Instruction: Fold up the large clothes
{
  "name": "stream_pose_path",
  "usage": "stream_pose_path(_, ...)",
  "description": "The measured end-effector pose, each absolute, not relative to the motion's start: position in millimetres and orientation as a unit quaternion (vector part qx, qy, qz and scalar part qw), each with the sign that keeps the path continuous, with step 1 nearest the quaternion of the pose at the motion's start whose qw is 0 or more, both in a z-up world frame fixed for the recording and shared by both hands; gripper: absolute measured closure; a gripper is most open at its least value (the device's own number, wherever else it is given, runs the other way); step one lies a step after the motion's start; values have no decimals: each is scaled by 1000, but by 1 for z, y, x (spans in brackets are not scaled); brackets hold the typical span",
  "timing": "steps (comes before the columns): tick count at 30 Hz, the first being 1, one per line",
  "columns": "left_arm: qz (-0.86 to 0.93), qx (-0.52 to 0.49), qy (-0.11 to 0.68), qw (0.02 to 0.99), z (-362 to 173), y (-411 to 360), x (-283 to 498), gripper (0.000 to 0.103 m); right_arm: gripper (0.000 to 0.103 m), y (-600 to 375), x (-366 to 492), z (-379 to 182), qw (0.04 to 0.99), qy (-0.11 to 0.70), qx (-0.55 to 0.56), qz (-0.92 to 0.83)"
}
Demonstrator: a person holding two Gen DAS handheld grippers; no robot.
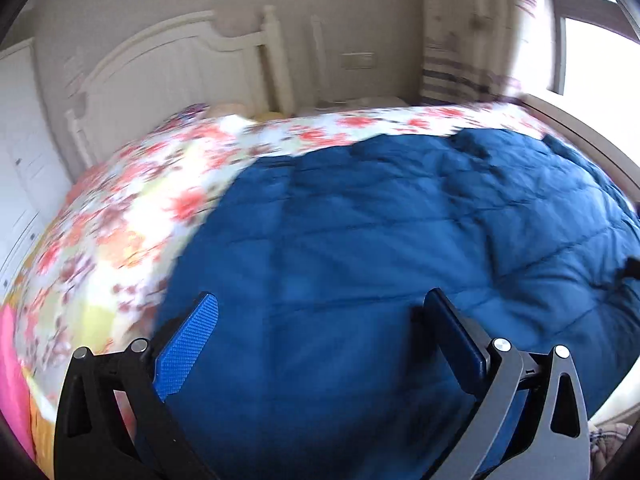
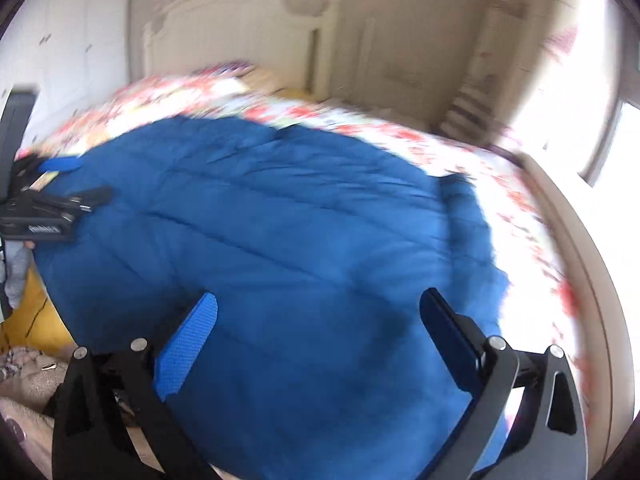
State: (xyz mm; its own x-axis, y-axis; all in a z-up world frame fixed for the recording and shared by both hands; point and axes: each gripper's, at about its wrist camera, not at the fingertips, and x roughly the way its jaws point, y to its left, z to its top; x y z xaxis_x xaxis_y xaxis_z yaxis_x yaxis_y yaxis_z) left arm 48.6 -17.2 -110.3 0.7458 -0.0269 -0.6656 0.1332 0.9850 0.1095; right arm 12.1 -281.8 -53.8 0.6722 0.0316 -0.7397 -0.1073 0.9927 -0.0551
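Blue quilted coat [image 1: 400,232] spread flat on bed, over floral cover [image 1: 120,216]. Left gripper [image 1: 320,312] above coat's near part, jaws wide apart, nothing between. Right gripper [image 2: 318,312] likewise released, over coat. White headboard [image 1: 168,68] behind. Both views motion-blurred.

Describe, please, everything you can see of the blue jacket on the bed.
The blue jacket is large, deep blue and puffy, with stitched quilt lines, and looks like soft padded fabric. It lies spread out, fairly flat, on the flowered bedcover, reaching the near edge of the bed. A darker part shows at its far right side. Nothing grips it.
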Motion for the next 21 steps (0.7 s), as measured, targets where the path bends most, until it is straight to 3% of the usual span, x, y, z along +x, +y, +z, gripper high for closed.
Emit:
stream_pose_path(5,-46,55,376,924,-131,11,54,4,3,-328,5,-88,908,411,51,63)
stream_pose_path(11,-29,77,386,919,-134,5,59,4,3,-316,10,-76,902,430,13,31)
stream_pose_path(15,-29,77,382,920,-135,5,56,4,4,-292,2,-58,919,391,-27,40)
stream_pose_path(21,-33,75,377,922,-135,5,53,4,3,-290,5,-84,907,416,-2,71)
